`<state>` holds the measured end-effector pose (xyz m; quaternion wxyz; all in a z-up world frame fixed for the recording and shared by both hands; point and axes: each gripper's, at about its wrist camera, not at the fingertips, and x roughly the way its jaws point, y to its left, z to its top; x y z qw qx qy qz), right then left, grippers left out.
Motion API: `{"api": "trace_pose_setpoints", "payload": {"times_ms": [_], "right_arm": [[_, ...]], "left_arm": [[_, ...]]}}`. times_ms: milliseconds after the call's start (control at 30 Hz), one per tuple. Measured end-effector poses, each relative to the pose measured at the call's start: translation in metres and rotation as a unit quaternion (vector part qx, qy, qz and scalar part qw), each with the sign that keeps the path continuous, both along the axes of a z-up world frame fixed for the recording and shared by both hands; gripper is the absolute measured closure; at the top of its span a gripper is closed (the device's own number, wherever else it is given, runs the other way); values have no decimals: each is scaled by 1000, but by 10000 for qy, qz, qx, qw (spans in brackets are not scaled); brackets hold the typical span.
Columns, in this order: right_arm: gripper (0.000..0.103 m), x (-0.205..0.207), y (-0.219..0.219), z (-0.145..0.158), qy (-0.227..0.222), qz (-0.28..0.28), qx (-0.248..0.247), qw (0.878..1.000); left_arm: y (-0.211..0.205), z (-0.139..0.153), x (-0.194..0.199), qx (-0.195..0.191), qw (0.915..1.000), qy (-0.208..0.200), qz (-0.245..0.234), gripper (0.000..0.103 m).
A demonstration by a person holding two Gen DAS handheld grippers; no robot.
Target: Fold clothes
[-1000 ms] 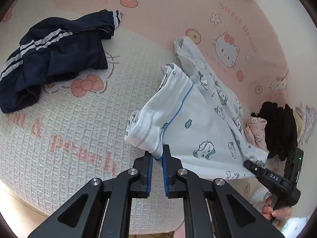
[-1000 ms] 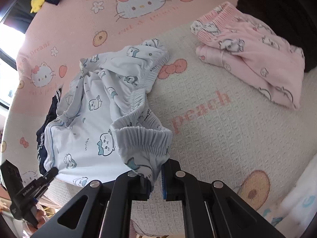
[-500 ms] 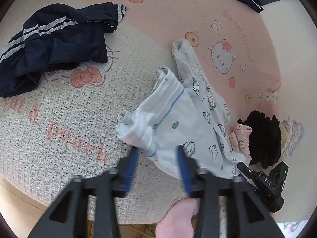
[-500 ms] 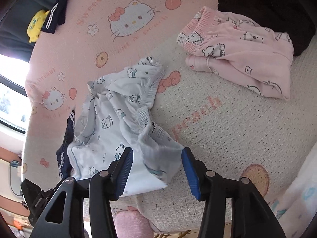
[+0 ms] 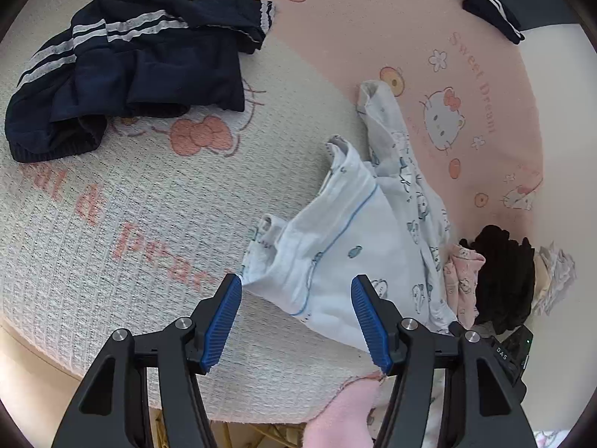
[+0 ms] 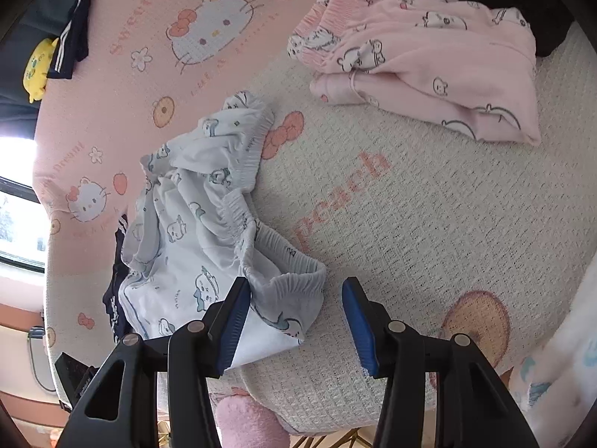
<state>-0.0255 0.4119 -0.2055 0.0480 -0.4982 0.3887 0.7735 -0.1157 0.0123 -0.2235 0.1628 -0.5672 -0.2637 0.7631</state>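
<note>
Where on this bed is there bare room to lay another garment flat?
Widest bare patch: the cream blanket between the white printed pyjamas and the folded pink pyjamas. Another lies between the navy striped garment and the white pyjamas. Crowded: the black clothes by the pink pair.

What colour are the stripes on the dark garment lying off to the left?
White stripes on navy garment, clearest in the left wrist view.
</note>
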Motion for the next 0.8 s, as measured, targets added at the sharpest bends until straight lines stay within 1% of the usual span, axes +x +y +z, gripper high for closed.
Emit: {"api": "trace_pose_setpoints", "payload": {"times_ms": [133, 200, 467, 500, 533, 600, 633, 667, 700, 733, 800], "right_arm": [[53, -2, -3, -8, -66, -16, -90, 9999], [53, -3, -4, -9, -40, -27, -89, 9999], [53, -13, -10, -9, 80, 43, 160, 9998], [53, -15, -11, -8, 105, 82, 248, 9996], [53, -18, -14, -7, 120, 153, 405, 9990], [64, -22, -22, -4, 153, 320, 781, 9963], [74, -23, -26, -3, 173, 420, 969, 9943], [78, -24, -29, -2, 170, 433, 1108, 9928], [81, -24, -32, -1, 172, 440, 1232, 9913], [83, -22, -32, 1, 233, 387, 1203, 9917], [84, -16, -25, 11, 408, 199, 1052, 9934]], "left_arm": [[2, -9, -4, 125, 9998, -169, 29, 45], [6, -11, -4, 113, 9998, -183, 35, 45], [11, -10, -5, 21, 10000, -31, 69, 45], [11, -11, -5, 9, 10000, -27, 93, 48], [12, -11, -5, -102, 9999, -13, 101, 63], [14, -10, -6, -386, 9992, 23, 106, 77], [14, -9, -5, -417, 9990, 54, 120, 78], [13, -7, -5, -412, 9990, 88, 139, 80], [12, -5, -4, -407, 9990, 122, 158, 85], [12, -3, -3, -403, 9989, 157, 176, 87], [10, 0, -2, -393, 9987, 225, 213, 91]]}}
